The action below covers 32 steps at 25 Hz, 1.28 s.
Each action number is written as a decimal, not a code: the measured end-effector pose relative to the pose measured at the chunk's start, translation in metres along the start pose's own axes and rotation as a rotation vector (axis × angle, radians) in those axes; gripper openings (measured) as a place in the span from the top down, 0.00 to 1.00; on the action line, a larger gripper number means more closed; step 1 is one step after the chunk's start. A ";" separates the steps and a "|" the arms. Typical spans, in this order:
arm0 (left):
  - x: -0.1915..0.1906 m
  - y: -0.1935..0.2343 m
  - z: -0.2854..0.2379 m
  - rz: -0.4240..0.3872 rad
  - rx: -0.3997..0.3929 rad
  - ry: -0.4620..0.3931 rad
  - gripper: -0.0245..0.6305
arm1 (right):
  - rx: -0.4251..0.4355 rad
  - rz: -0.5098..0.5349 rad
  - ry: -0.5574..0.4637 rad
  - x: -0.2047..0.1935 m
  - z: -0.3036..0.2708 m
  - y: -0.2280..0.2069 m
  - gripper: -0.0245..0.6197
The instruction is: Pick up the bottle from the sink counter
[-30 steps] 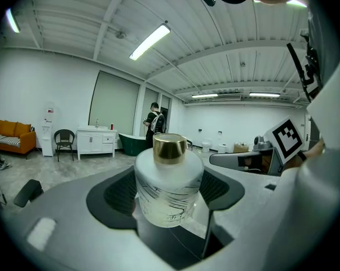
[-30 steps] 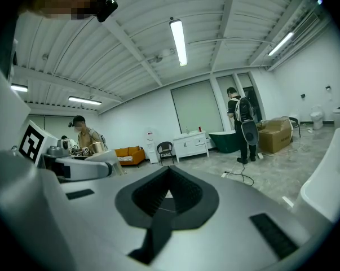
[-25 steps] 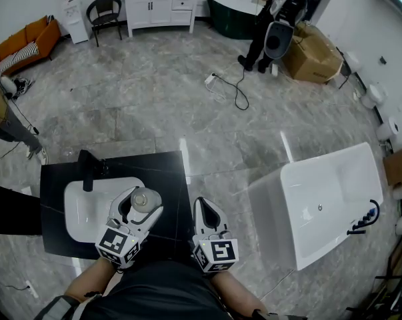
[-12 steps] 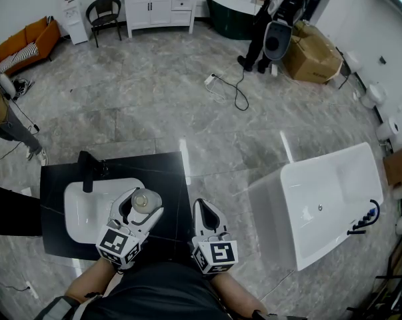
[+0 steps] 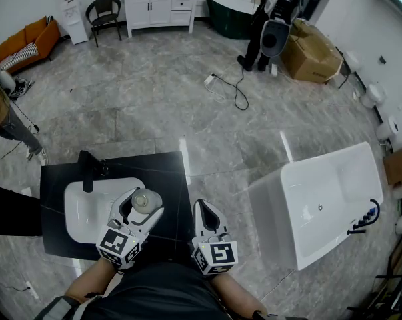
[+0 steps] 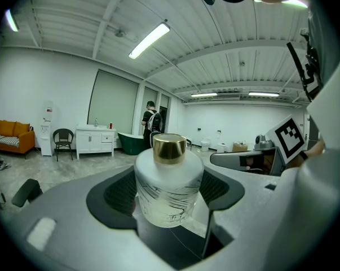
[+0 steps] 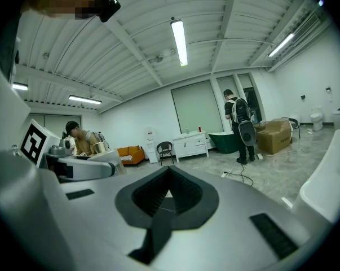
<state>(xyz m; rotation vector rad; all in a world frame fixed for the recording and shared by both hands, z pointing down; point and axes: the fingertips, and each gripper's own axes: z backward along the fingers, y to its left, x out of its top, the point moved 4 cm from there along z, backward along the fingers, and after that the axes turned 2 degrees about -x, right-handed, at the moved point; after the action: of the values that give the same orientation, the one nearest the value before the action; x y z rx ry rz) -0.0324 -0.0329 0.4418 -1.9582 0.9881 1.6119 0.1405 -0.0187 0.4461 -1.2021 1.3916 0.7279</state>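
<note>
A small white bottle (image 5: 145, 200) with a gold cap stands between the jaws of my left gripper (image 5: 143, 205), over the black sink counter (image 5: 171, 172) just right of the white basin (image 5: 84, 212). In the left gripper view the dark pads press both sides of the bottle (image 6: 168, 193), which stays upright, with dark counter beneath it. Whether it touches the counter I cannot tell. My right gripper (image 5: 206, 207) hovers at the counter's right front corner. Its jaws are shut with nothing between them, as the right gripper (image 7: 168, 195) view also shows.
A black faucet (image 5: 89, 170) stands behind the basin. A white bathtub (image 5: 324, 202) sits to the right. Across the marble floor lie a cable (image 5: 233, 89), a cardboard box (image 5: 312, 53) and a standing person (image 5: 271, 19). Another person (image 5: 4, 122) is at the left edge.
Both grippers and the bottle hold their places. Only the person at the far end has shifted slightly.
</note>
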 end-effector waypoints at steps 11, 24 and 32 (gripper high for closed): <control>0.000 0.000 0.002 -0.006 -0.006 -0.002 0.45 | 0.032 -0.002 -0.034 0.002 0.002 0.010 0.95; 0.001 0.005 0.005 -0.006 -0.009 -0.004 0.45 | 0.039 -0.006 -0.031 0.003 0.001 0.016 0.95; -0.004 0.013 0.007 -0.006 -0.016 0.002 0.45 | 0.023 -0.011 -0.031 -0.002 -0.001 0.021 0.95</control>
<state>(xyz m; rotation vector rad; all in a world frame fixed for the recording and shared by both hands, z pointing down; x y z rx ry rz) -0.0470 -0.0352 0.4454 -1.9717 0.9721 1.6205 0.1208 -0.0130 0.4440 -1.1754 1.3631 0.7184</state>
